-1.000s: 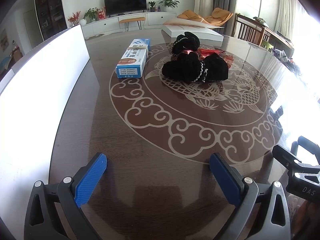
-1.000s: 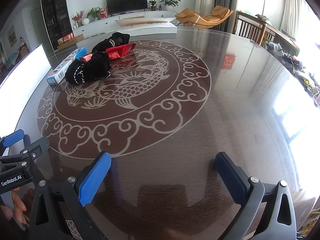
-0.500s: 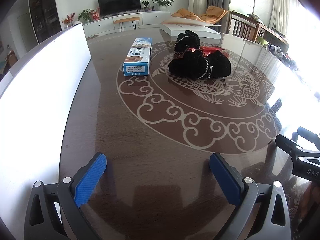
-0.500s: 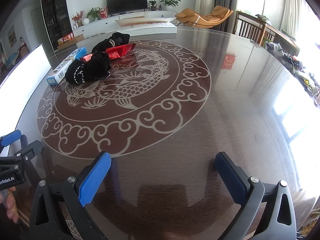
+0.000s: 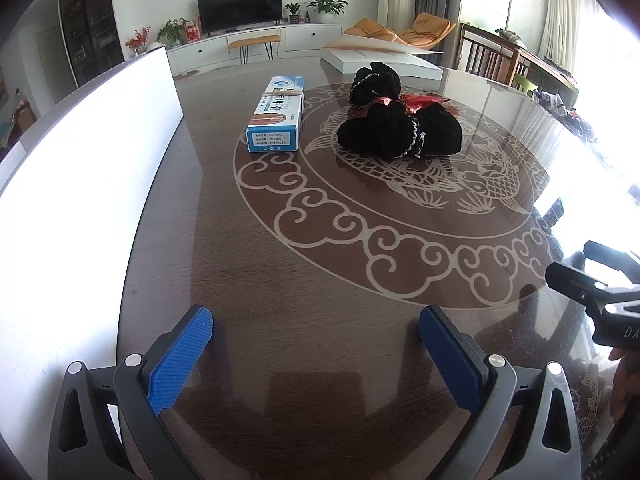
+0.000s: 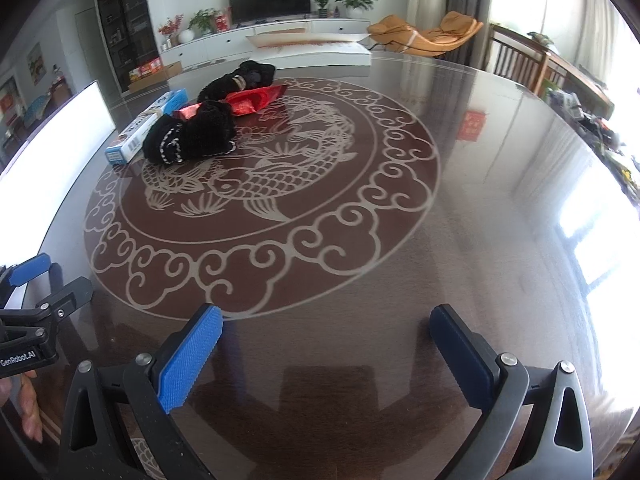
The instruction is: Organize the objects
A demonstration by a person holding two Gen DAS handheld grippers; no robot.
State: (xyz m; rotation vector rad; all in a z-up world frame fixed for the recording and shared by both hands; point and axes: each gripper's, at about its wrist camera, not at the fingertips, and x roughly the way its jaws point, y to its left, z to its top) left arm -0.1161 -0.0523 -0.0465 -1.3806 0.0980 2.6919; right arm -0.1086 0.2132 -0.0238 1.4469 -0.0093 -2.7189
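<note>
My left claw (image 5: pixel 316 344) and right claw (image 6: pixel 326 342) both hang with jaws spread wide, gripping nothing, low over the glossy dark tabletop (image 5: pixel 320 264) with its pale scrollwork. Well beyond my left claw lies a fuzzy black cloth bundle (image 5: pixel 400 132); a long blue-and-white carton (image 5: pixel 278 114) sits just beside it, a shiny red packet (image 6: pixel 252 100) touching it behind.
</note>
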